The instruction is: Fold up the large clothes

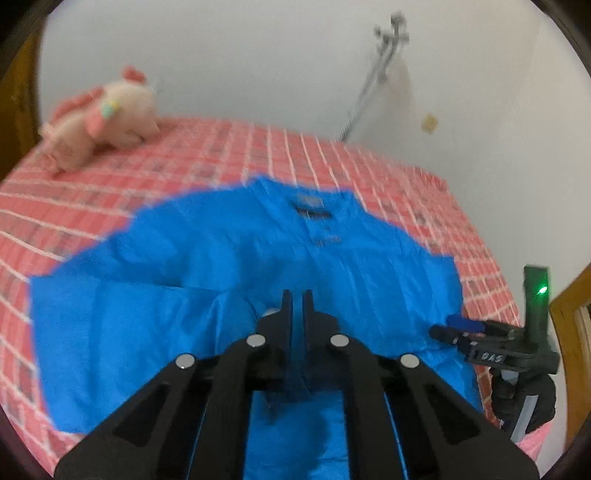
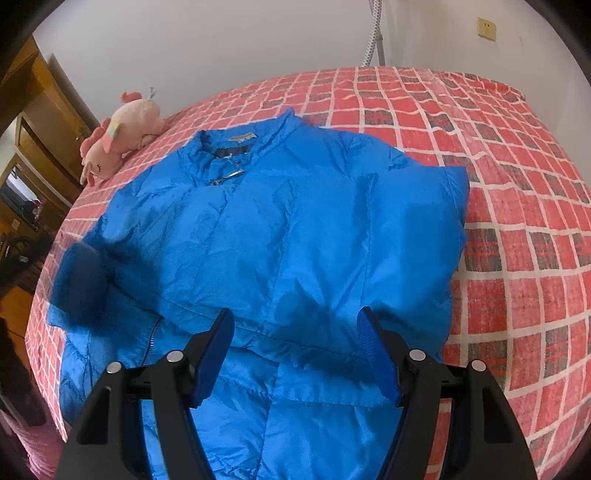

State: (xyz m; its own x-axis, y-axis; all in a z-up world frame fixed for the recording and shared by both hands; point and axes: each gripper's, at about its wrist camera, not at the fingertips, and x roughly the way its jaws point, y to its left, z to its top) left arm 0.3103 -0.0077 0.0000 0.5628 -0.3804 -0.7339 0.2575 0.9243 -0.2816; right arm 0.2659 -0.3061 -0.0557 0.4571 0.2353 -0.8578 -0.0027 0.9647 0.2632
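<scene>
- Spread across a bed (image 2: 517,221) covered in a red checked sheet, a bright blue padded jacket (image 2: 288,236) lies front up, its collar (image 2: 236,144) pointing toward the white wall (image 2: 221,44).
- Both sleeves are folded in over the body of the jacket; a darker blue cuff (image 2: 79,280) rests at the jacket's left edge in the right wrist view.
- At the jacket's lower hem, the left tool (image 1: 297,299) has its two black fingers drawn nearly together, a strip of blue cloth showing between them; the left wrist view is blurred, and whether the cloth is actually pinched cannot be told.
- Over the lower middle of the jacket, the right tool (image 2: 295,321) stands with its jaws spread wide, blue pads (image 2: 373,343) facing inward and nothing between them.
- From the left wrist camera, the right tool (image 1: 448,326) appears at the jacket's right edge, a green light (image 1: 542,291) glowing on its body.
- A pink and cream plush toy (image 2: 118,140) lies on the bed near the jacket's collar, just beyond its shoulder.
- A grey corrugated hose (image 1: 373,81) runs up the wall behind the bed, with a yellowish wall socket (image 2: 487,26) nearby.
- A wooden door (image 2: 48,110) stands at the left of the room.
</scene>
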